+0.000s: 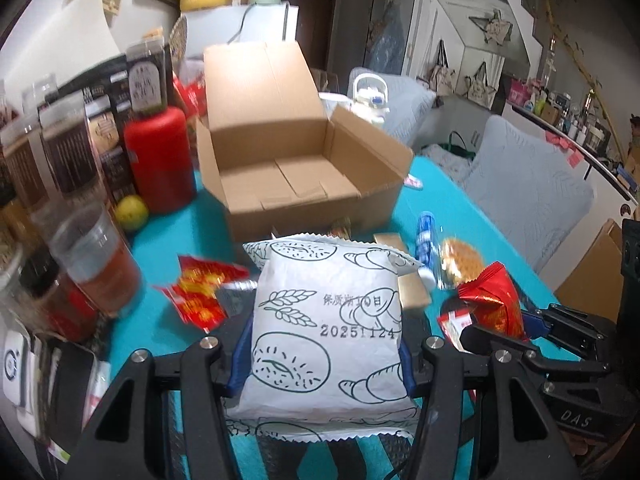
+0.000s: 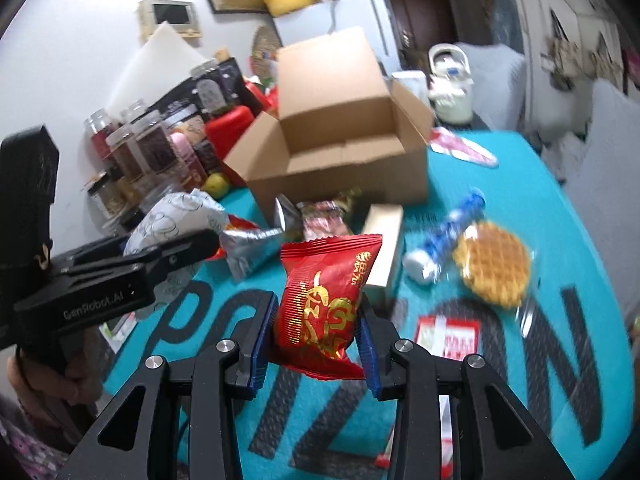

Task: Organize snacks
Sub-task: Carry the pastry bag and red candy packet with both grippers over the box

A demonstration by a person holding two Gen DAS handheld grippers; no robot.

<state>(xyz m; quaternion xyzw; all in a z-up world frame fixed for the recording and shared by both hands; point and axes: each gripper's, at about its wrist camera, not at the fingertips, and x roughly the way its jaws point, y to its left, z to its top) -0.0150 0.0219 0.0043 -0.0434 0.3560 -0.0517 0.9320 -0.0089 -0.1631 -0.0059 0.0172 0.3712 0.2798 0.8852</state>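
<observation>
Now left gripper (image 1: pixel 326 354) pinching puffy white bread bag (image 1: pixel 328 328); right gripper (image 2: pixel 316 340) pinching crinkly red foil packet (image 2: pixel 324 300).

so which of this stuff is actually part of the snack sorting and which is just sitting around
Part of the job:
white bread packet in the left gripper
red snack packet in the right gripper
open cardboard box
waffle
blue-and-white packet

Just lying about:
red bottle
yellow-green fruit
plastic cup

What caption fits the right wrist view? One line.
Right gripper holds a red snack packet before an open cardboard box.
</observation>
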